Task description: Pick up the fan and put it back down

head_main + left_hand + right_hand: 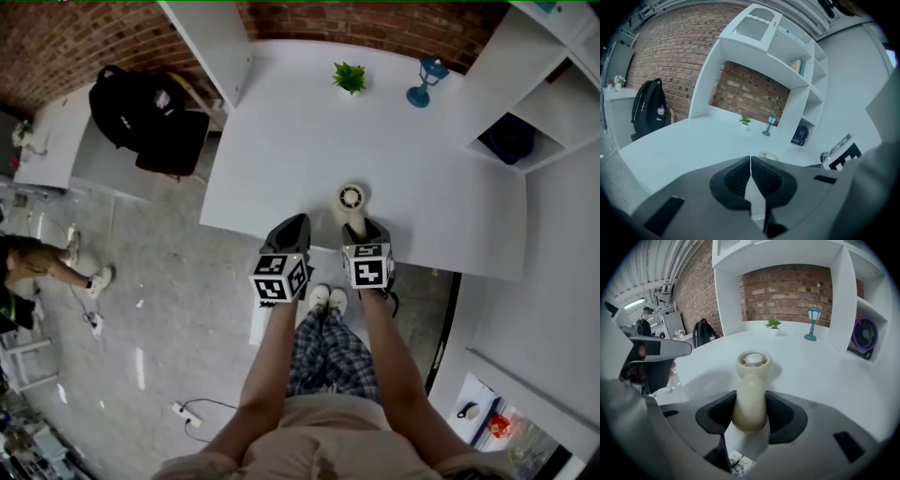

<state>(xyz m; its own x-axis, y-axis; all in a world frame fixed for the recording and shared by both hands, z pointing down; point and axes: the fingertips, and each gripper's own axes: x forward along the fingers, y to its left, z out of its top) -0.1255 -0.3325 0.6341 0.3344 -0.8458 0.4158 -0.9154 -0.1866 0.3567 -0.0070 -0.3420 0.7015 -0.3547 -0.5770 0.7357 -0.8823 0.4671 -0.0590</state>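
Right gripper point(750, 414) grasps cream fan point(753, 363) by handle, lower centre of frame, near front edge of white table point(281, 141). Left gripper point(750, 178) clenched, empty, alongside. Best lift: straight up, firm hold, handle centred; set down flat.

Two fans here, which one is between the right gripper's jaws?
The cream handheld fan on the white table: its handle is pinched between the pads of the right gripper. The purple round fan sits apart in the shelf cubby.
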